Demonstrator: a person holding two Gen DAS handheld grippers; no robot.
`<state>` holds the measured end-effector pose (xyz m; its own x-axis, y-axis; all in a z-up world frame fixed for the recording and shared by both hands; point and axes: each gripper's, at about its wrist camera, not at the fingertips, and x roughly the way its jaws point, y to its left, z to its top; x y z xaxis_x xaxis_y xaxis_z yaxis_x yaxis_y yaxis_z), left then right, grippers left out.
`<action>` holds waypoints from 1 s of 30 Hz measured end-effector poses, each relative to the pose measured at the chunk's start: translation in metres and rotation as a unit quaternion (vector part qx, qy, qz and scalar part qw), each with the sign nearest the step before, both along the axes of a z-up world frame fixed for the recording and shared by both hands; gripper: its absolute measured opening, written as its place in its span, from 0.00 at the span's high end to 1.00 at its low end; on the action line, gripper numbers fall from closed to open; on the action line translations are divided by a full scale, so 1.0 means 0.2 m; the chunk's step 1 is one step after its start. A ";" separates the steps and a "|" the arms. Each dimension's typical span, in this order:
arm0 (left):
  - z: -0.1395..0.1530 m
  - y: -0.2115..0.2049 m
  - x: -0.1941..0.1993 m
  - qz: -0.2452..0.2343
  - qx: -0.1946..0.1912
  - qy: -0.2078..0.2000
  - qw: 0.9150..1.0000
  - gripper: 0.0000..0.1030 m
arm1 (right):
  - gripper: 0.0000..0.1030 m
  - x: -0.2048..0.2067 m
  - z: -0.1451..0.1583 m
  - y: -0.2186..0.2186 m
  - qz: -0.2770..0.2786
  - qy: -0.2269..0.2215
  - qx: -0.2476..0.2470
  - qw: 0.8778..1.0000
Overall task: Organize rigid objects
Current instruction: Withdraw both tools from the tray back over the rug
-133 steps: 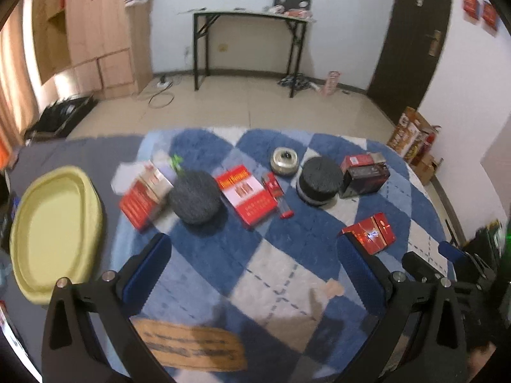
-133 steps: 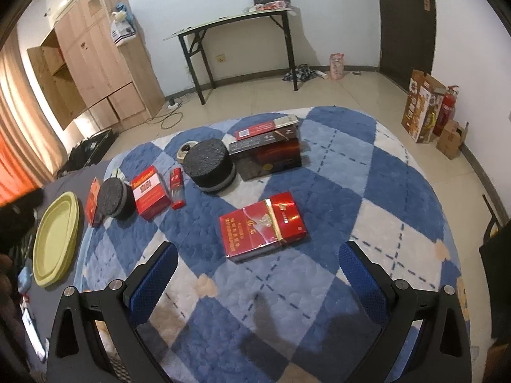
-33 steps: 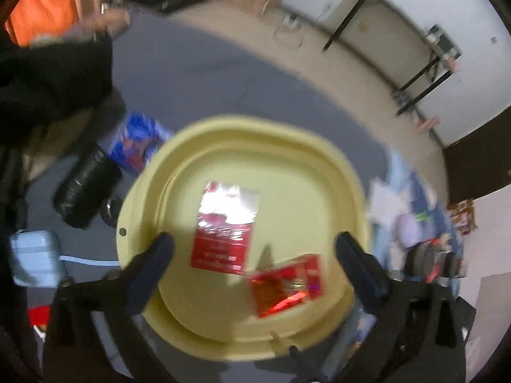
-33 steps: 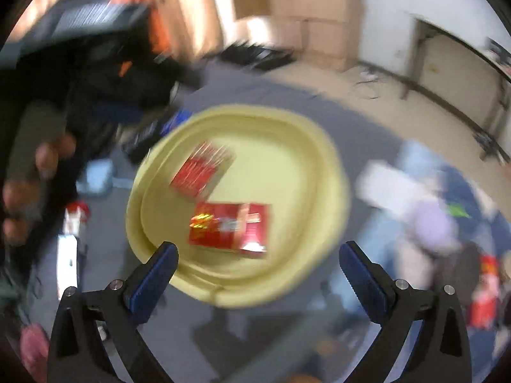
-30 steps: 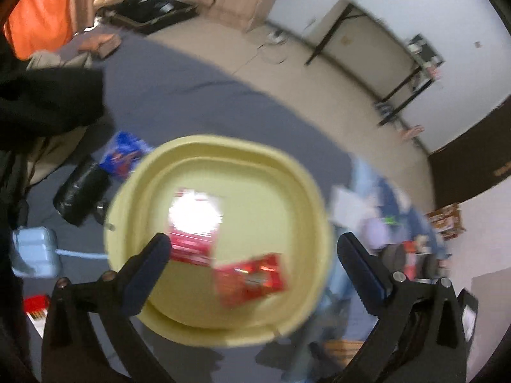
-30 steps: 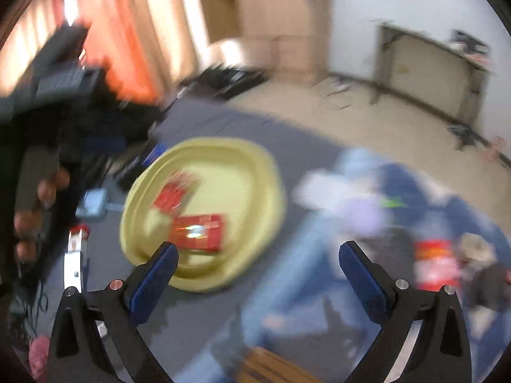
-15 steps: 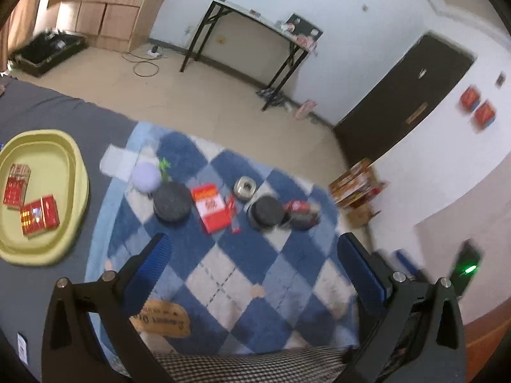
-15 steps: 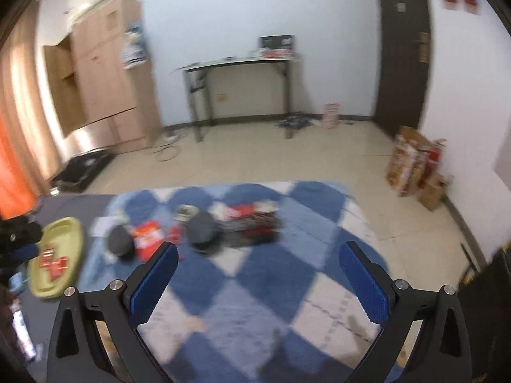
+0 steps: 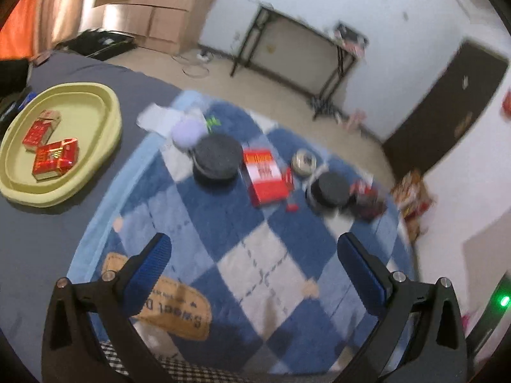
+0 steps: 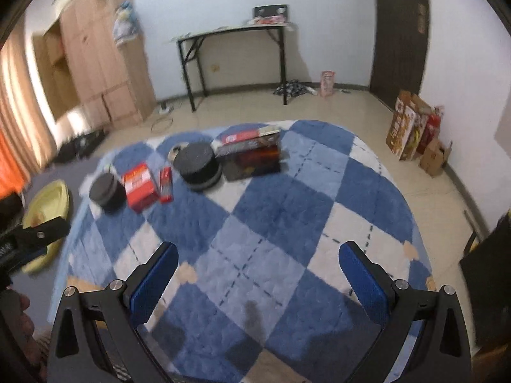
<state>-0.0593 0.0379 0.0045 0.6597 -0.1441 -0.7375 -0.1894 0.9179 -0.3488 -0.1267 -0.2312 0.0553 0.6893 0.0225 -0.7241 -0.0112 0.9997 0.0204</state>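
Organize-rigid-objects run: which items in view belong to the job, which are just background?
Job:
- yellow oval tray, holding two red boxes
- large red box on the rug
- two dark round tins
- small silver tin
- dark rectangular box
- left gripper and right gripper, both open and empty

Background:
- blue checked rug
- black folding table
- wooden cabinet
- cartons by the wall

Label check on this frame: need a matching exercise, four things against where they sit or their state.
Things:
1. two red packs
2. big red box
3. left gripper
4. dark box

Places/states:
A. open, holding nothing
B. in the yellow tray
C. on the rug between two black round tins
D. far side of the rug, right of a black tin

Pairs: 1-B, 2-C, 3-A, 4-D
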 end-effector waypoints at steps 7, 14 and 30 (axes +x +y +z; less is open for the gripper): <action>-0.03 -0.14 -0.07 -0.035 0.056 -0.018 0.998 0.00 | 0.00 0.09 -0.03 0.01 0.018 0.003 -0.028 0.999; -0.04 -0.13 -0.09 -0.028 0.042 -0.019 0.999 0.00 | 0.00 0.10 -0.04 -0.06 -0.001 0.011 -0.007 1.000; -0.04 -0.13 -0.09 -0.024 0.041 -0.013 0.999 0.00 | 0.00 0.13 -0.06 -0.06 0.001 0.019 -0.008 1.000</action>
